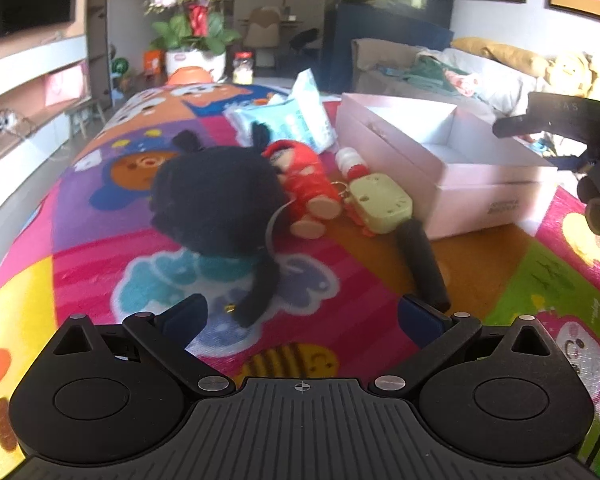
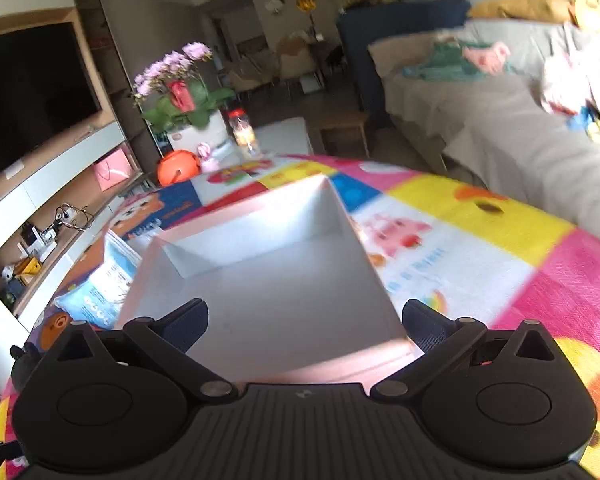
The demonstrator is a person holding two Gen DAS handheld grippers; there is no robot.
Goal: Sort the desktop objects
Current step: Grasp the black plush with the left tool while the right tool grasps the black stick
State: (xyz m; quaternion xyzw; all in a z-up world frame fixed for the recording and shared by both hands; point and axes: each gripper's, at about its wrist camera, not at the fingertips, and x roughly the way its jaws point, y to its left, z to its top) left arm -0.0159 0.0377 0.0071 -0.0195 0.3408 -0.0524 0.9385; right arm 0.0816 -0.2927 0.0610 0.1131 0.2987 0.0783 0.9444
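Observation:
In the left wrist view a doll with a black plush head (image 1: 216, 204) and red body (image 1: 304, 176) lies on the colourful cartoon cloth (image 1: 100, 208). Beside it lie a pale green holed case (image 1: 380, 202), a small white and red bottle (image 1: 350, 162), a black stick (image 1: 422, 264) and a blue-white tissue pack (image 1: 300, 120). An open white box (image 1: 444, 160) stands to the right. My left gripper (image 1: 302, 318) is open, just short of the doll's dangling black limb. My right gripper (image 2: 304, 326) is open and empty above the white box (image 2: 276, 280); it also shows in the left wrist view (image 1: 560, 124).
A potted orchid (image 1: 196, 24) and an orange round pot (image 2: 178, 168) stand at the table's far end with a jar (image 2: 242, 128). A sofa (image 2: 500, 120) with clothes is on the right, a TV shelf (image 2: 40, 200) on the left.

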